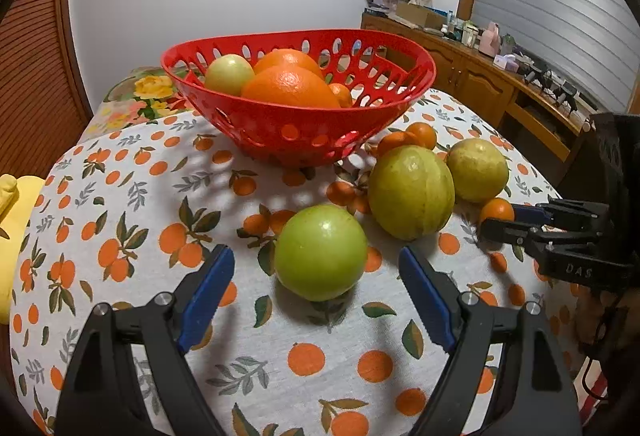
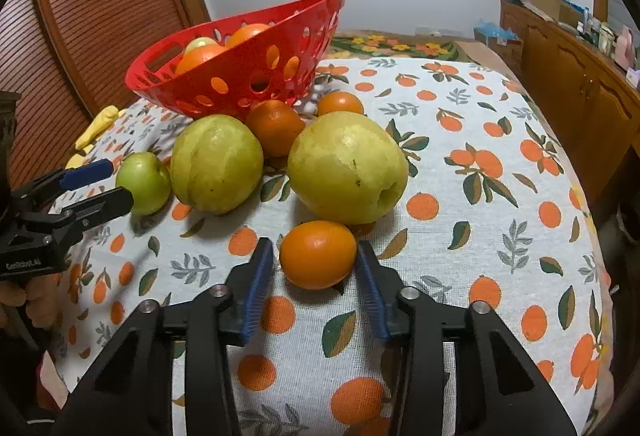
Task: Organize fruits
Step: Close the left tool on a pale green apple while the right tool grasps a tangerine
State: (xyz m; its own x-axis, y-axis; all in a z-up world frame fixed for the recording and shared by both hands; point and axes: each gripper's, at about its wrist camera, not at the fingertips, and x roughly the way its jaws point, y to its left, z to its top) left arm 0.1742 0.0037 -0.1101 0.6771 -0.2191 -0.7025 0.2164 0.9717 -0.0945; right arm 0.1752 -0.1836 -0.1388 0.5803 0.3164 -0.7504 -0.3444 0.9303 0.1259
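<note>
Right jaws (image 2: 316,256) around one small orange (image 2: 318,254), left jaws (image 1: 316,276) wide beside one green apple (image 1: 321,252).

The left tool (image 1: 316,288) stands wide open around a green apple (image 1: 321,253) on the surface (image 1: 280,348), before a red basket (image 1: 298,132) of fruit.

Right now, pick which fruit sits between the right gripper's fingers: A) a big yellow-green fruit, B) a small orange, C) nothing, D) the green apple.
B: the right wrist view shows the right gripper closed around a small orange on the tablecloth, its blue pads against both sides, while the green apple lies in front of the open left gripper.
</note>
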